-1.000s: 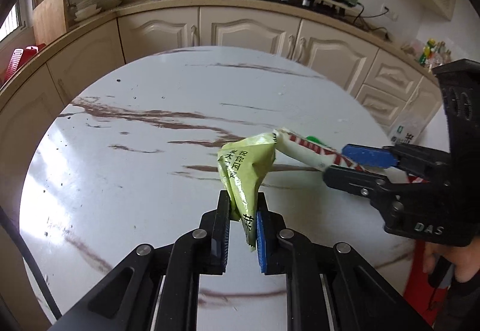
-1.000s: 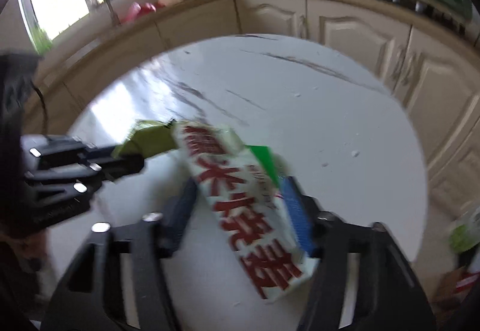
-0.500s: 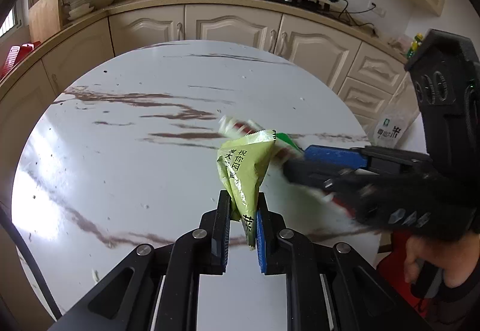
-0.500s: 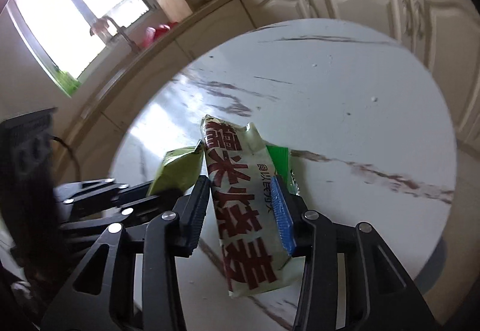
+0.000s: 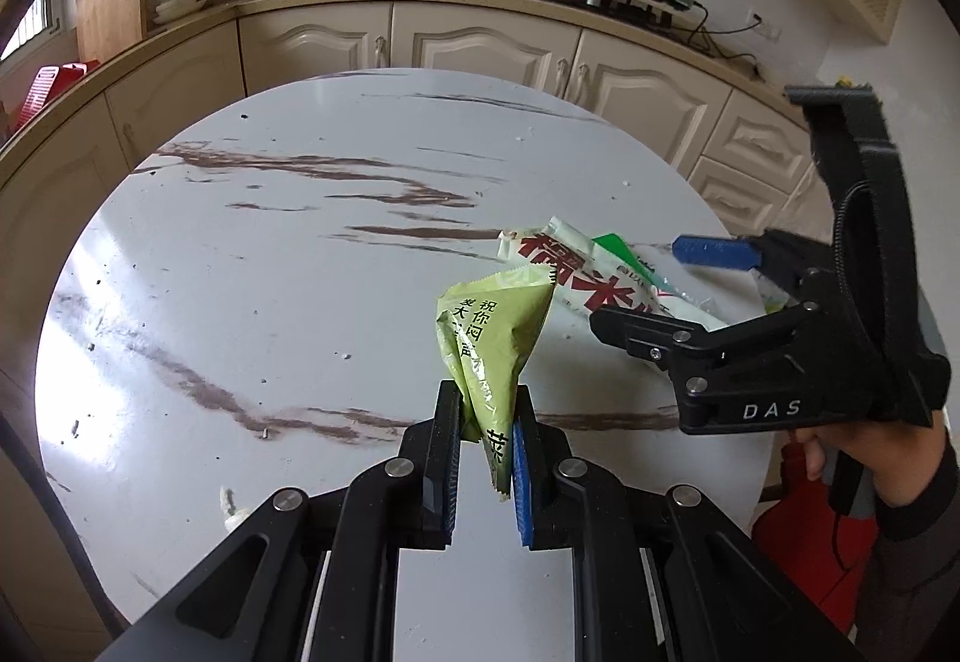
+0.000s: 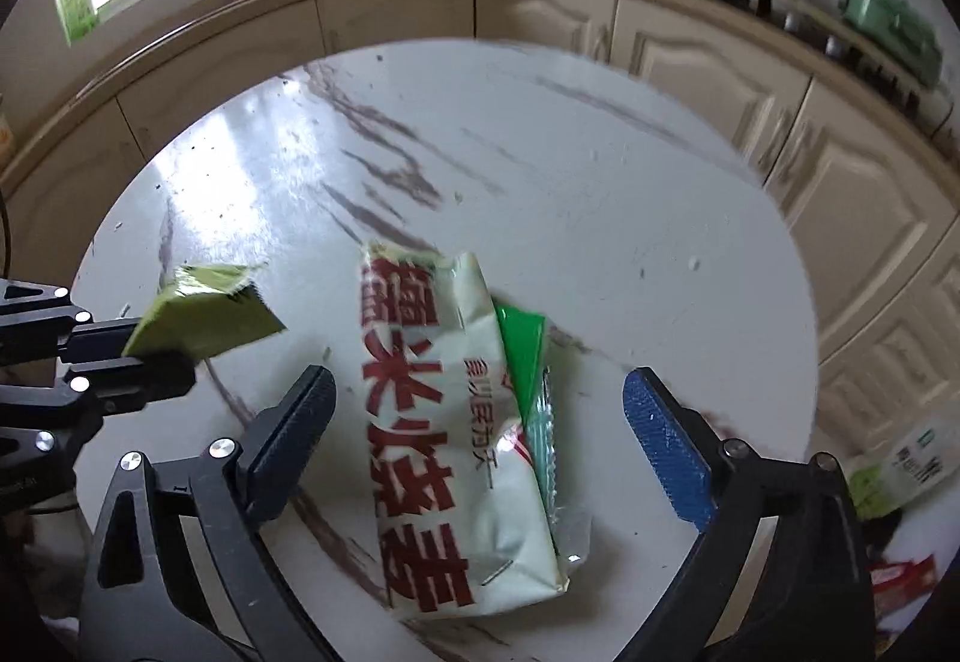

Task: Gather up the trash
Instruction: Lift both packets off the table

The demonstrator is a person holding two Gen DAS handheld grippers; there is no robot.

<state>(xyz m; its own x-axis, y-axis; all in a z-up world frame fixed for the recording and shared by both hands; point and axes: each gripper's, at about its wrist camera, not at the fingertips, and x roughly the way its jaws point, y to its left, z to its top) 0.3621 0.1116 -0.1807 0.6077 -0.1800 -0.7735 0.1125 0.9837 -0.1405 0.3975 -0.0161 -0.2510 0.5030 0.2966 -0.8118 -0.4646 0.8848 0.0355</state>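
Trash was split: the green packet (image 5: 489,338) stayed pinched in the left gripper (image 5: 485,458), while the white wrapper (image 6: 450,434) lay on the table (image 6: 600,194). Right gripper (image 6: 480,422) jaws were opening wide around it, pads clear; best to lift away cleanly without snagging the wrapper.

The left gripper (image 5: 485,458), a black two-finger tool with one black pad and one blue pad, points steeply downward with its jaws pressed together on the lower tip of a crumpled light-green snack wrapper (image 5: 492,338), which stands up above the fingertips. The right gripper (image 6: 480,422), of the same black build with a blue pad on one finger, also tilts steeply downward. Its jaws are opening and stand wide apart, the pads clear of the white packet with red characters (image 6: 444,440) lying between them. A hand (image 5: 864,452) in a dark sleeve grips its handle from below.
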